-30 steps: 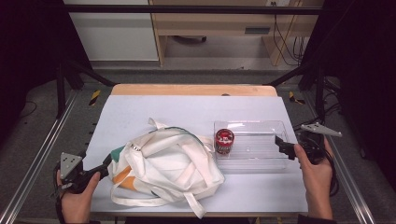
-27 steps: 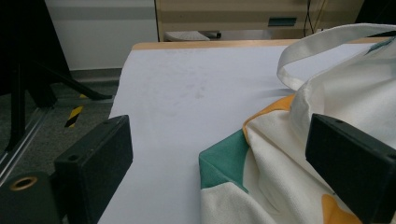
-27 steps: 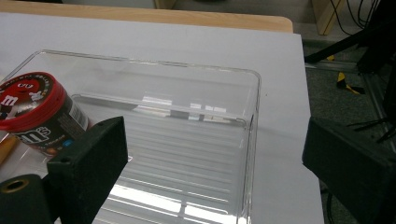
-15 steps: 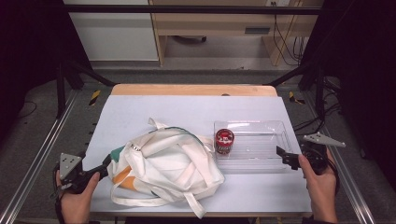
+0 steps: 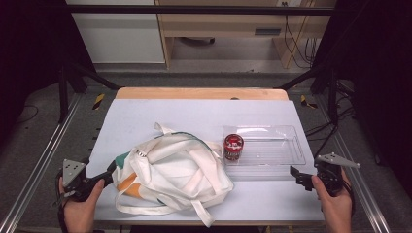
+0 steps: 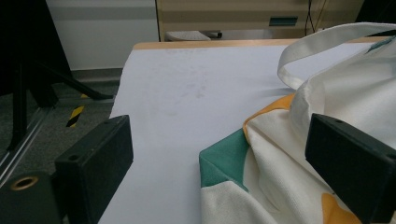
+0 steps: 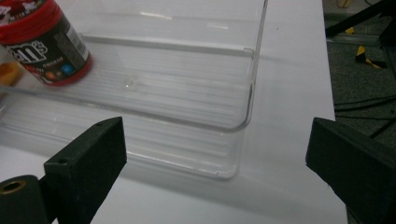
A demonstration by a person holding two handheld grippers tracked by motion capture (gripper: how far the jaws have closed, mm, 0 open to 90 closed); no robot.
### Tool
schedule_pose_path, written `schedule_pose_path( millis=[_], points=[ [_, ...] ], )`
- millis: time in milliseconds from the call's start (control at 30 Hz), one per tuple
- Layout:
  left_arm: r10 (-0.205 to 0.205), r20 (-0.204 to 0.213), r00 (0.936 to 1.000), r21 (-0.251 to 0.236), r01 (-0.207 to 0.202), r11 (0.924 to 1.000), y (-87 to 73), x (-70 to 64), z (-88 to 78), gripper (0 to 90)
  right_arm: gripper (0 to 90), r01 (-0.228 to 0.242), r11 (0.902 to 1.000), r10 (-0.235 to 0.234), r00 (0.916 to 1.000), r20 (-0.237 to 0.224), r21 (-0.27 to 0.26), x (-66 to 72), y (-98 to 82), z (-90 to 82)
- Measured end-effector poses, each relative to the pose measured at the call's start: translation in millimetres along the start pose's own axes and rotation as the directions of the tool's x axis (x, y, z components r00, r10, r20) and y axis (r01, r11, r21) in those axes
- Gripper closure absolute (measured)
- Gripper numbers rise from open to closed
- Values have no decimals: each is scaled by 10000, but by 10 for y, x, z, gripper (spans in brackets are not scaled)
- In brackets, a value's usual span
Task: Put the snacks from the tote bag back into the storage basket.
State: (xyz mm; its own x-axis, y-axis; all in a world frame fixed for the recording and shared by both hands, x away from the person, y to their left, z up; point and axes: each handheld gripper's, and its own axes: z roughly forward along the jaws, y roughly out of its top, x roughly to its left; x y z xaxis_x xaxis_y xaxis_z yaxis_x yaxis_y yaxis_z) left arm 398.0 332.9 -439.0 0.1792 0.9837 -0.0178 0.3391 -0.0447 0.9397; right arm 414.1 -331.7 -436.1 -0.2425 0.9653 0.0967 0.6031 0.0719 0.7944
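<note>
A white cloth tote bag (image 5: 170, 177) with green and orange patches lies crumpled on the front left of the table. A clear plastic tray (image 5: 277, 145) sits to its right, with a red M&M's can (image 5: 232, 146) upright in the tray's left end. My left gripper (image 5: 108, 174) stands open at the bag's left edge. In the left gripper view the bag's green corner (image 6: 224, 161) lies between the open jaws of the left gripper (image 6: 219, 140). My right gripper (image 5: 297, 177) is open, just in front of the tray's right end. From the right gripper (image 7: 215, 149) I see the tray (image 7: 250, 84) and the can (image 7: 46, 42).
The pale table top (image 5: 194, 114) has free room behind the bag and tray. A wooden strip (image 5: 201, 93) runs along the far edge. Metal rails (image 5: 43, 160) flank both sides, and cables (image 5: 325, 128) hang at the right.
My right gripper has drawn back from the tray's right end toward the front edge of the table. The left gripper, bag and can have not moved.
</note>
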Motion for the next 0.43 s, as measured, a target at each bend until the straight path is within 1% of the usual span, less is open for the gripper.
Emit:
schedule_pose_path(
  millis=[133, 267, 367, 433],
  points=[
    [-7, -10, 10000, -2, 7, 10000, 0, 2, -1, 77, 55, 203, 9992, -206, 9998, 77, 335, 22, -69, 17],
    [-1, 4, 10000, 6, 1, 10000, 0, -3, 0, 78, 55, 181, 9977, -188, 9998, 105, 656, 26, -107, 76],
    [18, 2, 10000, -3, -18, 10000, 2, -6, 0, 78, 56, 310, 9946, -319, 9995, 76, 989, 28, -144, 126],
    [35, -5, 10000, 5, -35, 10000, 2, -6, 3, 78, 56, 259, 9932, -261, 9997, -3, 1136, 24, -159, 149]
  ],
)
